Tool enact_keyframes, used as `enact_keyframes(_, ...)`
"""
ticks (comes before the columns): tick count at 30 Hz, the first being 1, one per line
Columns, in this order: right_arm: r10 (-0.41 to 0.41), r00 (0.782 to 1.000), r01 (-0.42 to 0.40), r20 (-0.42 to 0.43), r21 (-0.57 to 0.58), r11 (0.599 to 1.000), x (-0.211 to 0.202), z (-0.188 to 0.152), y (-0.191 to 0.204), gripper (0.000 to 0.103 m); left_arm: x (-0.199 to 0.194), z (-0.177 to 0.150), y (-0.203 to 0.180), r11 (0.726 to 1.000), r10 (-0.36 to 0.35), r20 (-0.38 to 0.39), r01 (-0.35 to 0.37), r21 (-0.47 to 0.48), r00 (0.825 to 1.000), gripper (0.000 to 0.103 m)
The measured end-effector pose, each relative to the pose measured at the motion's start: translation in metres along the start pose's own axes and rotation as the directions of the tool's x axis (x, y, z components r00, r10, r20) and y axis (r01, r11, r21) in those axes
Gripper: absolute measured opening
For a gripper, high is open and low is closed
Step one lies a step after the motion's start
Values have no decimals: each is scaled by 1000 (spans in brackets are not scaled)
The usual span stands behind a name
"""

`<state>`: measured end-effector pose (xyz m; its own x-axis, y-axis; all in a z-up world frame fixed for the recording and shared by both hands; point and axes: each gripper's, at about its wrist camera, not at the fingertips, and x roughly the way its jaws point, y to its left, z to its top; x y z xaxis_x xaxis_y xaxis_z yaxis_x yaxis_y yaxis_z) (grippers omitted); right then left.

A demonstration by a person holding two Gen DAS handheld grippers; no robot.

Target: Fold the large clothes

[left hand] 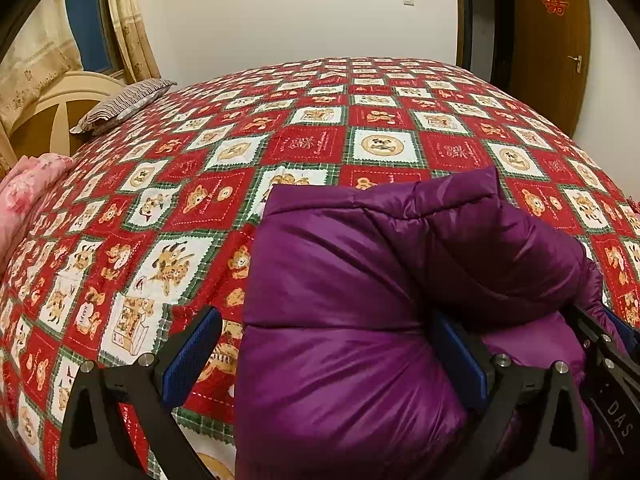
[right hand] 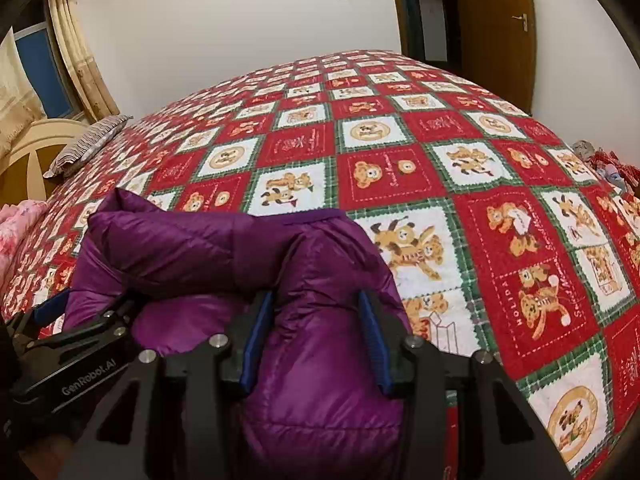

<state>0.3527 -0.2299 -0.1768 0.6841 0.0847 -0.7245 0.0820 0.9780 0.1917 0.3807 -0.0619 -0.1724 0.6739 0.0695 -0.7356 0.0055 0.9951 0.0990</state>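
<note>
Purple down jacket [right hand: 320, 340] fills the near foreground of both wrist views, bunched and puffy on the bed [right hand: 460, 152] with its teddy-bear quilt. Right hand-held gripper [right hand: 316, 340] has a thick roll of the jacket between its blue pads, jaws partly closed and pressing both sides. Left hand-held gripper [left hand: 324, 356] stands wide apart: the jacket's left edge bulges between the fingers, the right pad touching fabric, the left pad [left hand: 192, 352] clear over the quilt, so it seems to grip nothing. Both sit side by side at the near edge; the bundle runs away from them, so any fold likely goes forward
</note>
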Motion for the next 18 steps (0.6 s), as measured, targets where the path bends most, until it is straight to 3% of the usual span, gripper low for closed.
enact_keyframes(18, -8, 1000, 8, -11, -7, 1000, 8, -2, 2, 51, 9, -1, 0, 1000, -9, -21, 9, -6, 1000, 102)
